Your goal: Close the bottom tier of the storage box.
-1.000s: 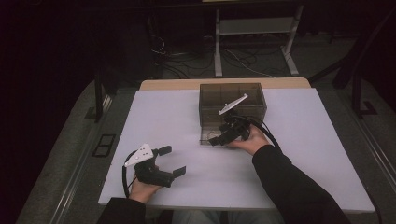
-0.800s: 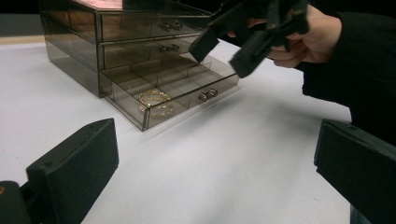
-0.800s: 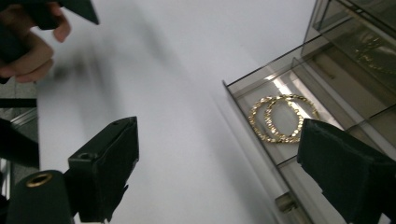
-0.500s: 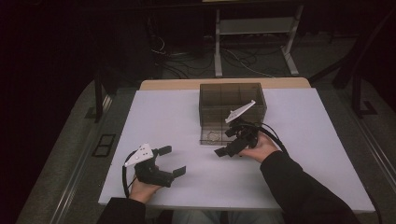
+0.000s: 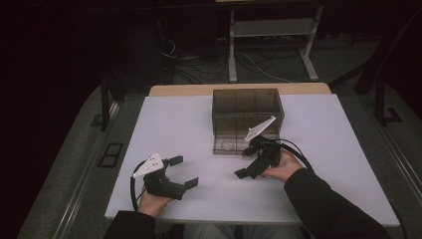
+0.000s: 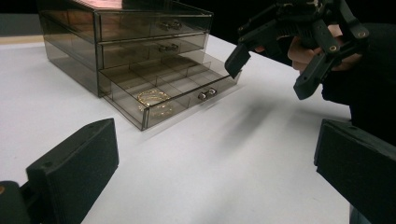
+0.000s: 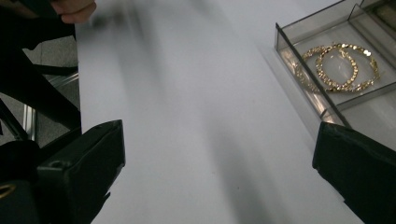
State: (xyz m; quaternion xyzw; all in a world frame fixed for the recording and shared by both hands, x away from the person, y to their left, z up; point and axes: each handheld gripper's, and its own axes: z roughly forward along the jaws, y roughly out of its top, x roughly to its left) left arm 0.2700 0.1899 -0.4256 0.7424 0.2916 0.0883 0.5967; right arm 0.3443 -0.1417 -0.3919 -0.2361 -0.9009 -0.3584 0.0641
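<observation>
The left tongs (image 5: 181,172) rested well left of the drawer box (image 5: 247,107) on the tabletop (image 5: 184,124), gaping, empty. The bottom drawer (image 6: 173,93) stood pulled out lengthwise toward the person, gold hoop earrings (image 7: 336,65) inside. Just right of the drawer's front, the right tongs (image 5: 245,162) had just spread wide, empty.

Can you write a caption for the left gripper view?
Gold hoops lie in the clear box's open bottom drawer; right gripper open nearby.

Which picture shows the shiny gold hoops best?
The right gripper view: the hoops lie close and sharp in the open bottom drawer, overlapping, beads visible. The left gripper view shows them smaller through the smoky drawer wall. The high view shows a faint ring.
</observation>
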